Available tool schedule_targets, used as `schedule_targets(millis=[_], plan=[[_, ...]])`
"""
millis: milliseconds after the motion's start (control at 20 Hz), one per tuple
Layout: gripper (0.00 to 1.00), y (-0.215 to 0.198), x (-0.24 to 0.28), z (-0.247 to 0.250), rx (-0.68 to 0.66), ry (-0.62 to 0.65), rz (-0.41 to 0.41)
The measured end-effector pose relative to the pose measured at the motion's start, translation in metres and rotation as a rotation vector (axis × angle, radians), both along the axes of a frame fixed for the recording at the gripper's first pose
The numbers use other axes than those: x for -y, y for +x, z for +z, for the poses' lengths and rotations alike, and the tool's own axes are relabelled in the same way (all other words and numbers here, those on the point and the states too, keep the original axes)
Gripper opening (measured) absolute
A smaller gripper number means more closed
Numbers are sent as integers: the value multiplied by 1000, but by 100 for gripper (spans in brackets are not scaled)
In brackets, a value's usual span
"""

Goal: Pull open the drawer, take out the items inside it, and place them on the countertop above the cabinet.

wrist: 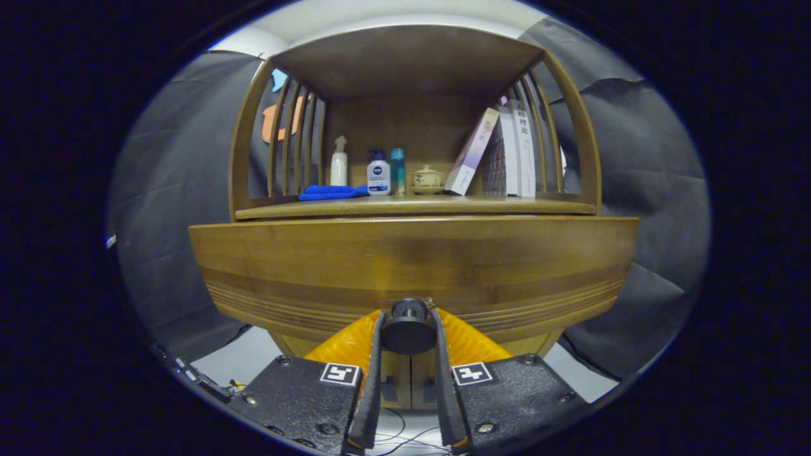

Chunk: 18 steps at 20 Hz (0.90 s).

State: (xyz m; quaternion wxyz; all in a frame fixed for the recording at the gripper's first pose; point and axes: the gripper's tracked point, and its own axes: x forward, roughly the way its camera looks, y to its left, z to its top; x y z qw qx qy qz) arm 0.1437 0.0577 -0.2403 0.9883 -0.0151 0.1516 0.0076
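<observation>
Gripper [408, 332] fingers are seen closed narrowly around the knob [408, 326], 1 finger pressed on each side of it, so the knob is held between the tips. Behind the knob the drawer [412, 266] front is spread wide left to right, its long axis lying across the line of the fingers, and it is met square and at its middle. Whether the drawer is already slid out a little cannot be told; its inside is hidden, and no items within it are visible. Above and farther back, the countertop [415, 206] is seen, already carrying a blue cloth [332, 192] at the left, 3 bottles [378, 174], a small lidded pot [426, 178] and leaning books [507, 152] at the right. Judged from this, the pull is to be made straight toward the near side, along the fingers, away from the cabinet. A bare patch is left at the countertop's near middle.
</observation>
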Motion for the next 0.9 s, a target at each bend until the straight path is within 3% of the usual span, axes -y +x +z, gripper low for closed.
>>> schedule_targets(millis=[900], plan=[[40, -75, 4, -4, -25, 21, 23]])
